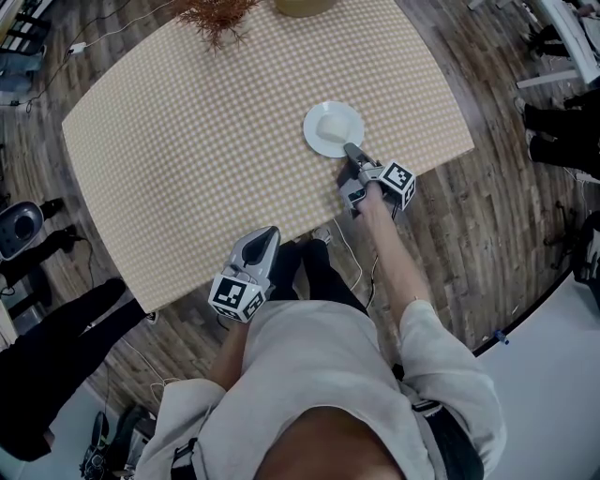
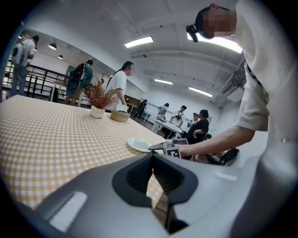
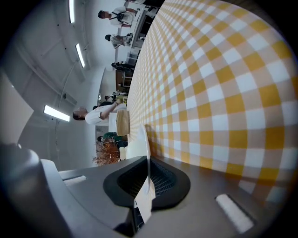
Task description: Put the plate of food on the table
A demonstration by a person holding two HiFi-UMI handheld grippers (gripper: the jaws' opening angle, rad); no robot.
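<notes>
A white plate (image 1: pixel 333 128) with a pale lump of food lies on the yellow-checked tablecloth (image 1: pixel 206 141), near the table's right front edge. My right gripper (image 1: pixel 353 153) is shut on the plate's near rim. In the right gripper view the rim (image 3: pixel 145 153) runs edge-on between the jaws. The left gripper view shows the plate (image 2: pixel 138 144) low on the cloth with the right gripper (image 2: pixel 160 147) at its rim. My left gripper (image 1: pixel 265 240) hovers at the table's front edge, shut with nothing in it, well left of the plate.
A dried plant (image 1: pixel 217 14) in a pot and a woven bowl (image 1: pixel 302 6) stand at the table's far side. A person in black (image 1: pixel 56 347) stands at the left. Cables lie on the wooden floor (image 1: pixel 487 216). Other people stand and sit in the background.
</notes>
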